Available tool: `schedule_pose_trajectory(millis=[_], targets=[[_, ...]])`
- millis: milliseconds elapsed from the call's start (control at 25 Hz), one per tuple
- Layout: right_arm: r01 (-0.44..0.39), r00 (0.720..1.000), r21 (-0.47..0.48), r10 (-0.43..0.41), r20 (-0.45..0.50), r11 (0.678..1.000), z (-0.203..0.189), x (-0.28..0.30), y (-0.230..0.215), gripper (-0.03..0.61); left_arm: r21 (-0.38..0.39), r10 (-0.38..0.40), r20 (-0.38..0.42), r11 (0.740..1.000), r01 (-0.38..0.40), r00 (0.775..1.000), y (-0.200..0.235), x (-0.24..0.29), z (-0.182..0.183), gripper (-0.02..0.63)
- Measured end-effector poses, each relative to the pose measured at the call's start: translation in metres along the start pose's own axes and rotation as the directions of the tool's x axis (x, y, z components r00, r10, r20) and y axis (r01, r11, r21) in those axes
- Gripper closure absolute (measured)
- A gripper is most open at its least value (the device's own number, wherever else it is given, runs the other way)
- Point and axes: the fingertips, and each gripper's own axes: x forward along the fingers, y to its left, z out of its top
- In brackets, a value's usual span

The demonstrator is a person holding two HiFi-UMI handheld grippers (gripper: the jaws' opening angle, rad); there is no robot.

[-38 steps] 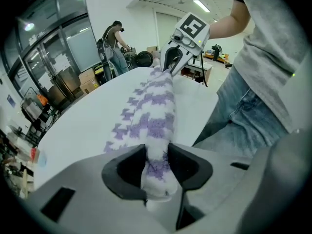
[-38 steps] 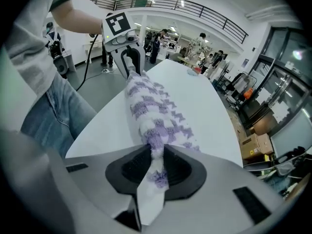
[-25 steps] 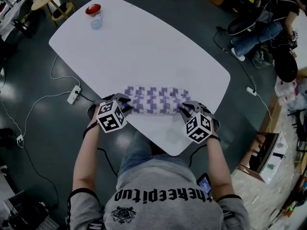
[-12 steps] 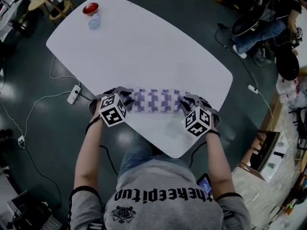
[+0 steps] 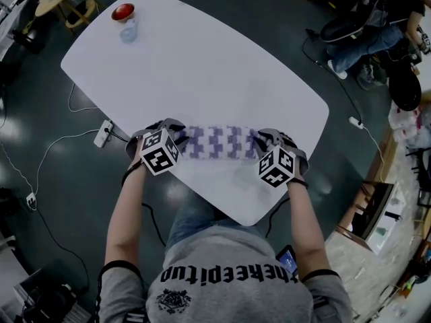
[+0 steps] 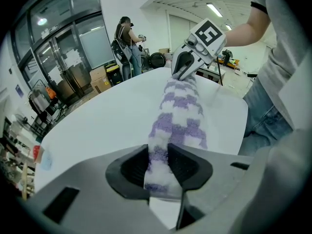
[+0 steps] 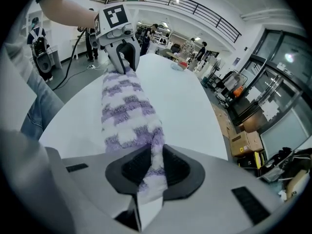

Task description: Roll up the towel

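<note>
On the table [image 5: 202, 66], close to the edge nearest the person, the towel [image 5: 217, 142] lies as a purple-and-white checked tube. Compared with a second back it's visibly slimmer. The band looks narrower front to back, and both grippers have shifted a bit further in from that edge toward the table's middle. Going by that, another turn (or part of one) just went into the roll. It looks mostly rolled now, since the head view shows no flat flap on the table beyond it. Whether a loose tail is tucked underneath, no way to tell.

Jaws: the left gripper [image 6: 158, 164] has its pads pinching the towel's left end, with the fabric squeezed into a thin strip between them. Same deal on the right gripper [image 7: 152, 165], which is clamped on the right end. Neither one is spread free.

Orientation: the towel's long axis runs straight from one gripper to the other, crosswise in front of the person. That puts it slantwise to the table's near edge rather than parallel to it. Each end pokes into a pair of jaws, and the middle seems to rest on the tabletop, as far as the gripper views show.
</note>
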Motion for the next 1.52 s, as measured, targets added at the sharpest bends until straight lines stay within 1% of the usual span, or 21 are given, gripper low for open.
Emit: schedule_pose_trajectory(millis=[160, 440, 680, 880, 1000, 1120, 1240, 1400, 1520], targets=[[0.005, 1.0, 0.005, -0.005, -0.003, 1.0, -0.001, -0.005, 0.003, 0.506, -0.014, 0.008, 0.006, 1.0, -0.008, 1.0, -0.004, -0.004, 0.002, 0.486], [0.012, 1.0, 0.007, -0.012, -0.012, 1.0, -0.001, 0.008, 0.004, 0.506, -0.019, 0.018, 0.009, 1.0, -0.018, 1.0, 0.003, 0.007, -0.006, 0.486], [0.01, 1.0, 0.001, -0.01, -0.019, 1.0, -0.002, 0.013, 0.006, 0.506, -0.048, 0.008, 0.026, 0.999, -0.007, 1.0, 0.003, 0.011, -0.01, 0.486], [0.015, 0.999, -0.024, -0.016, -0.031, 1.0, -0.004, 0.017, 0.007, 0.506, -0.073, 0.008, 0.035, 0.997, -0.006, 0.999, 0.003, 0.018, -0.011, 0.486], [0.021, 0.999, -0.034, -0.022, -0.034, 0.999, -0.005, 0.016, 0.007, 0.506, -0.062, 0.013, 0.025, 0.998, -0.012, 1.0, 0.002, 0.018, -0.01, 0.486], [0.032, 0.999, 0.007, -0.032, -0.011, 0.999, -0.002, 0.008, 0.003, 0.506, -0.054, 0.025, 0.027, 0.998, -0.023, 0.999, 0.003, 0.011, -0.006, 0.483], [0.052, 0.998, 0.058, -0.054, 0.025, 0.997, 0.003, -0.001, -0.004, 0.499, -0.075, 0.048, 0.049, 0.996, -0.045, 0.998, 0.007, 0.002, -0.002, 0.466], [0.065, 0.993, 0.159, -0.08, 0.091, 0.985, 0.013, -0.015, -0.013, 0.499, -0.125, 0.088, 0.11, 0.989, -0.074, 0.99, 0.013, -0.011, 0.01, 0.465], [0.073, 0.982, 0.243, -0.112, 0.149, 0.967, 0.024, -0.03, -0.019, 0.5, -0.172, 0.14, 0.165, 0.979, -0.111, 0.976, 0.018, -0.027, 0.02, 0.465]])
